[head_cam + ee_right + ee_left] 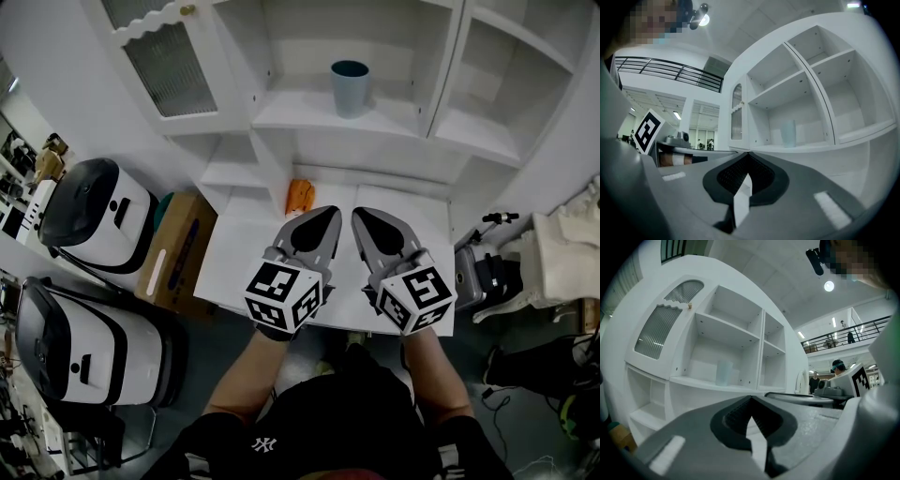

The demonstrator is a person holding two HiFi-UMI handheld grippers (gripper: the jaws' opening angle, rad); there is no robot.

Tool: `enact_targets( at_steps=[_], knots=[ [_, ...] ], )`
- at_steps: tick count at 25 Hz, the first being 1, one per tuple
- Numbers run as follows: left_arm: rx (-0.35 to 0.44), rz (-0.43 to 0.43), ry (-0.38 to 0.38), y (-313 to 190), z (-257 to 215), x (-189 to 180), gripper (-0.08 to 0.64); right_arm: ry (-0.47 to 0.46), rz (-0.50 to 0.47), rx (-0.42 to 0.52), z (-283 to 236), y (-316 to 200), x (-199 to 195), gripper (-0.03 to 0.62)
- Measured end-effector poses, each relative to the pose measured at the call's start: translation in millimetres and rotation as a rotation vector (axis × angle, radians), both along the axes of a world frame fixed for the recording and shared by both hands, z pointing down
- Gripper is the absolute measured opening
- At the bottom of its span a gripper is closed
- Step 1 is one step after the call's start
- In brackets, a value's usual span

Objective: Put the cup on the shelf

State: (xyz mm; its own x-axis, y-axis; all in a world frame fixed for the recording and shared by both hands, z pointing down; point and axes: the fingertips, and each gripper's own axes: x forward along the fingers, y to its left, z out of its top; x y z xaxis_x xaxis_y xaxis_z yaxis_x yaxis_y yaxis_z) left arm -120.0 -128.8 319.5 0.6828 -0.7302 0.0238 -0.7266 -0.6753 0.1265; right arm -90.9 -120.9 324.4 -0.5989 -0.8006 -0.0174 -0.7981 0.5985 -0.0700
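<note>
The cup (350, 86) stands upright, mouth up, on the shelf (300, 114) of the white cabinet, at the upper centre of the head view. Both tools lie in the middle of that frame, low over the white desk (242, 255), well apart from the cup and below it in the picture.

The left tool (332, 212) and the right tool (360, 214) lie side by side, tips pointing up the frame toward the cabinet. Each one's own view shows its jaws clenched tip to tip with nothing between them. The cup lies straight ahead of the pair and higher. The right tool's tip sits almost directly under it in the picture and looks slightly nearer.

With the cup resting on the shelf and neither tool gripping anything, the placing looks done. A small orange thing (299, 195) sits on the desk just beyond the left tool.
</note>
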Motion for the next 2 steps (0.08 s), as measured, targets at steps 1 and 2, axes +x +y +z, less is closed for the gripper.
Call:
enact_targets(
  at_steps=[1,2],
  knots=[
    [0.001,0.000,0.000,-0.4,-0.3,0.2,0.000,0.000,0.000,0.001,-0.3,-0.4,0.0,0.012],
    [0.001,0.000,0.001,-0.8,-0.7,0.5,0.000,0.000,0.000,0.001,-0.6,-0.9,-0.1,0.012]
  ],
)
